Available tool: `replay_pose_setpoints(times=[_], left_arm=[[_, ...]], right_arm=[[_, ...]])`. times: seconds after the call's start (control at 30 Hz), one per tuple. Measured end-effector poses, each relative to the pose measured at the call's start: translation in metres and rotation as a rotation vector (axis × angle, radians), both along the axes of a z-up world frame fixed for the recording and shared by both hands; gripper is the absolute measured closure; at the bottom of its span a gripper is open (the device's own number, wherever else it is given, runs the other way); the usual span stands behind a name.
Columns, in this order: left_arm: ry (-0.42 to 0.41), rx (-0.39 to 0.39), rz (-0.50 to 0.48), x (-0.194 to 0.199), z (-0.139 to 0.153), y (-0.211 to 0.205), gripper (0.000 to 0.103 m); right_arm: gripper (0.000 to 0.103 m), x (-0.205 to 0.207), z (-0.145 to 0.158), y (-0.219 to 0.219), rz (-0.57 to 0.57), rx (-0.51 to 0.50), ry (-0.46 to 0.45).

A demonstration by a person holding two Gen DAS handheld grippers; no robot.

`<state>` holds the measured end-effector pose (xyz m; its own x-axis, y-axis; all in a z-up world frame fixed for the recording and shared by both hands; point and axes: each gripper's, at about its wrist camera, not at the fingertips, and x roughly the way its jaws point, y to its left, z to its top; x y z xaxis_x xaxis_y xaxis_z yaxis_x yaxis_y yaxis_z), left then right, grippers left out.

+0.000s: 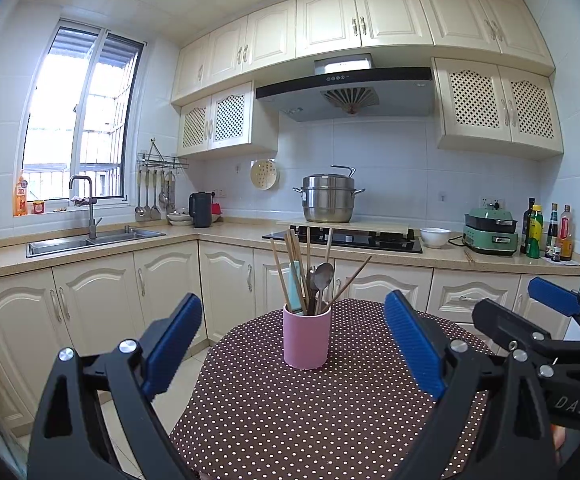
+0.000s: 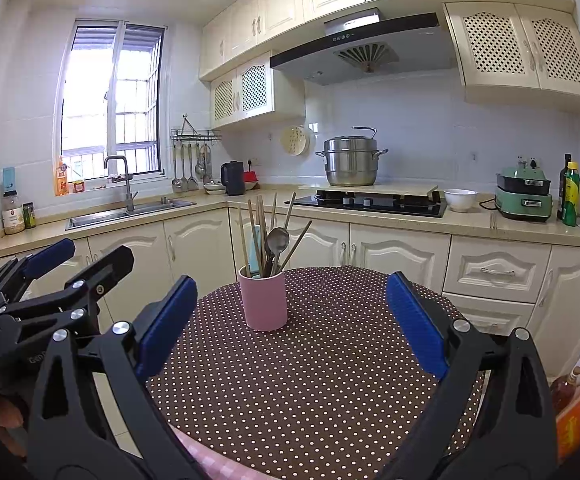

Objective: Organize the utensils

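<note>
Utensils stand gathered in pink cup mid-table | left gripper and right gripper: fingers apart, empty, short of cup | we judge: fits sorted or awaiting sorting; no move settled.
</note>
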<state>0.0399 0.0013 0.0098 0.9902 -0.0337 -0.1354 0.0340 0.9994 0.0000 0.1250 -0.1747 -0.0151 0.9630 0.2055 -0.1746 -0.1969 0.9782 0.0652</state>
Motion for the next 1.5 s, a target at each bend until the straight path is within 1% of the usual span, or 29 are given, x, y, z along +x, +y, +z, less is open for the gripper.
replay_pose_setpoints(times=[0.5, 0.97, 1.5], left_arm=[[0.002, 0.005, 0.003, 0.0003, -0.0034, -0.0006, 0.012], [-0.004, 0.01, 0.007, -0.0008, 0.0002, 0.0009, 0.012], [0.007, 0.011, 0.009, -0.0001, 0.0013, 0.0004, 0.012]], right_arm=[[0.009, 0.0014, -0.0004, 0.0018, 0.004, 0.003, 0.002], [0.009, 0.0015, 0.0007, 0.0042, 0.015, 0.01, -0.005], [0.009, 0.0042, -0.0021, 0.0026, 0.023, 0.027, 0.018]])
